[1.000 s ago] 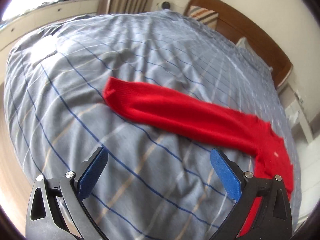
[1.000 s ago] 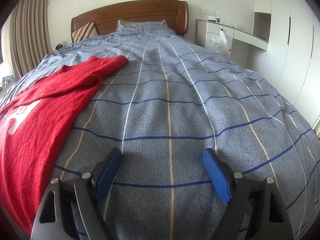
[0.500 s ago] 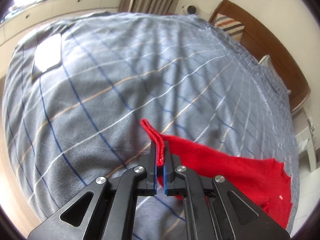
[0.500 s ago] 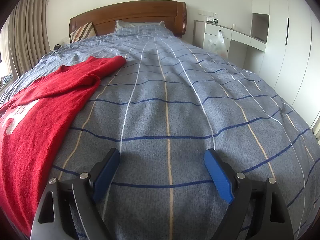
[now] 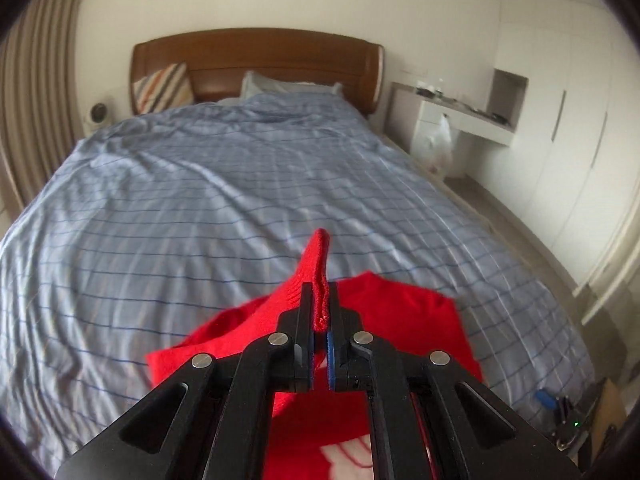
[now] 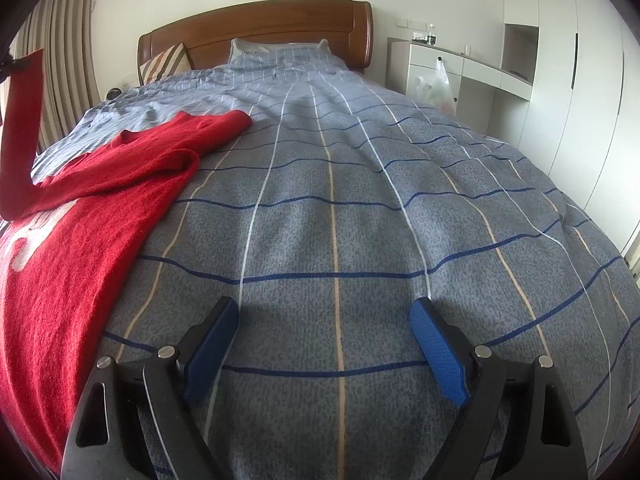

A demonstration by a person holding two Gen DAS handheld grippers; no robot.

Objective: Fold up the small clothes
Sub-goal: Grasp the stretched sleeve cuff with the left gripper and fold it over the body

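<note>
A red knit sweater (image 6: 92,216) with a white print lies along the left side of the bed. My left gripper (image 5: 320,300) is shut on the cuff of its sleeve (image 5: 318,264) and holds it lifted above the sweater's body (image 5: 404,320). In the right wrist view that raised sleeve (image 6: 22,128) hangs at the far left edge, while the other sleeve (image 6: 200,132) rests flat on the duvet. My right gripper (image 6: 324,344) stands open low over bare duvet, right of the sweater, with nothing between its blue pads (image 6: 212,340).
The bed has a blue-grey checked duvet (image 6: 360,200), a wooden headboard (image 6: 256,28), a striped cushion (image 6: 164,62) and a pillow. White cabinets with a hanging plastic bag (image 6: 434,84) stand to the right. Curtains (image 5: 36,92) hang on the left.
My left gripper went from open above the flat sleeve to shut on its cuff, then swung up and round toward the headboard, carrying the sleeve over the sweater. The right gripper stayed put.
</note>
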